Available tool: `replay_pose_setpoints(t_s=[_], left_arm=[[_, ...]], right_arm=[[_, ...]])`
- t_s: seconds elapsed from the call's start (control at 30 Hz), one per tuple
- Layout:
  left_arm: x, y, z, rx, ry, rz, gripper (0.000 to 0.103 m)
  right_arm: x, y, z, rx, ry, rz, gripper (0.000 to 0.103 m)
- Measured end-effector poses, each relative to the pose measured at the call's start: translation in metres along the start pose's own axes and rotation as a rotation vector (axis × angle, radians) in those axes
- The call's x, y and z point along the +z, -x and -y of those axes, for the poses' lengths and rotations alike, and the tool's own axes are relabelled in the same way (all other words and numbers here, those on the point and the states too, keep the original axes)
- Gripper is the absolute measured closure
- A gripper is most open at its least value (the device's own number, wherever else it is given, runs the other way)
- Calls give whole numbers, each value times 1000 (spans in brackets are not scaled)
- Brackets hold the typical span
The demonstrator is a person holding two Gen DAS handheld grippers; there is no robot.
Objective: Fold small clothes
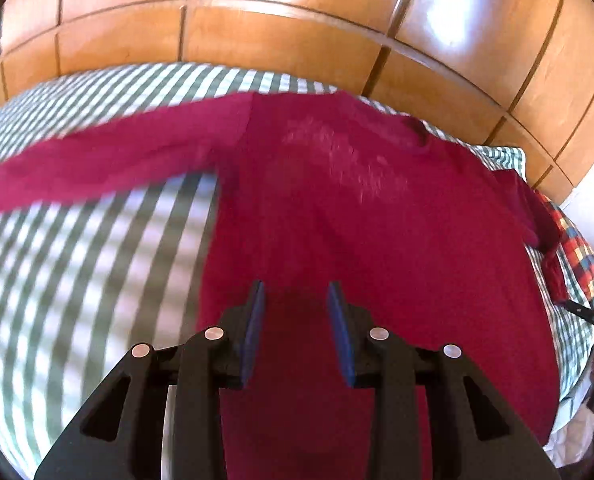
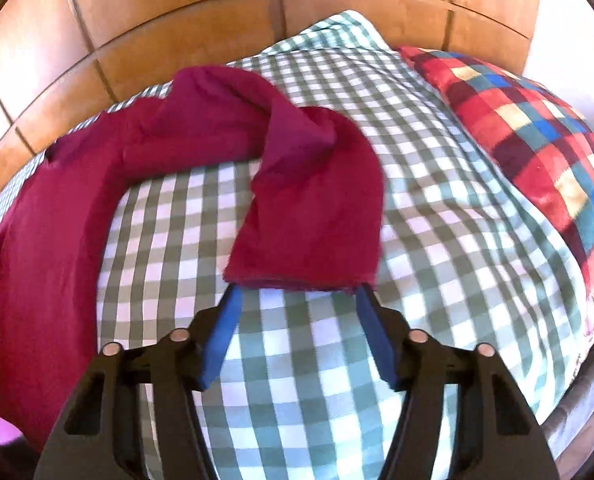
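Left gripper (image 1: 296,292): black two-finger tool with blue pads (image 1: 254,332), jaws partly apart; nothing sits between the pads, which hang above the lower body of the garment without pressing on it.

Right gripper (image 2: 297,294): same black build, blue pads (image 2: 222,336) spread wider than the left pair's; the gap shows only bedcover, and the fingertips stand just beside the cuff edge of the sleeve – whether they touch it cannot be told.

Garment: dark crimson long-sleeved knit top (image 1: 337,208), lying spread on the bed, neck end toward the wooden panelling; a faint pale print (image 1: 337,152) marks the chest, blurred beyond reading.

Far sleeve, left wrist view: stretched out to the left across the bedcover, its end running out of the picture.

Near sleeve (image 2: 309,208), right wrist view: bent back on itself in a loose arch, the cuff end flat on the bedcover and pointing toward the right gripper.

Support: green-and-white checked cotton bedcover (image 2: 437,220), rumpled in places, under the whole garment.

Beside the garment: plump pillow in a red, blue, green and cream checked case (image 2: 537,140), at the right edge of the bed, apart from the near sleeve in the right wrist view.

Background: glossy orange-brown wooden panels (image 1: 277,28) divided by dark grooves – they rise directly behind the bed and carry bright patches of reflected light.
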State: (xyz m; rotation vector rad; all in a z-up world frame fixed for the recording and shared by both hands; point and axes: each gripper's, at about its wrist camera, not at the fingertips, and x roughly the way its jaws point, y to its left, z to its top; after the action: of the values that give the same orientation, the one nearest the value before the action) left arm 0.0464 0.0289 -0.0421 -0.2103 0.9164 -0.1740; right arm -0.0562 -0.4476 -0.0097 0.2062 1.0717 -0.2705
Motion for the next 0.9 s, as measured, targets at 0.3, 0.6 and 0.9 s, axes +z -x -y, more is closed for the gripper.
replay_pose_setpoints(t_s=[0.3, 0.6, 0.9], left_arm=[[-18, 34, 9, -5, 13, 20, 72], [-15, 39, 26, -49, -28, 10, 72], [-9, 22, 53, -134, -74, -20, 72]], right_arm=[[24, -36, -19, -135, 98, 26, 94], [68, 67, 105, 563, -572, 231, 94], [104, 110, 12, 805, -464, 222, 94]])
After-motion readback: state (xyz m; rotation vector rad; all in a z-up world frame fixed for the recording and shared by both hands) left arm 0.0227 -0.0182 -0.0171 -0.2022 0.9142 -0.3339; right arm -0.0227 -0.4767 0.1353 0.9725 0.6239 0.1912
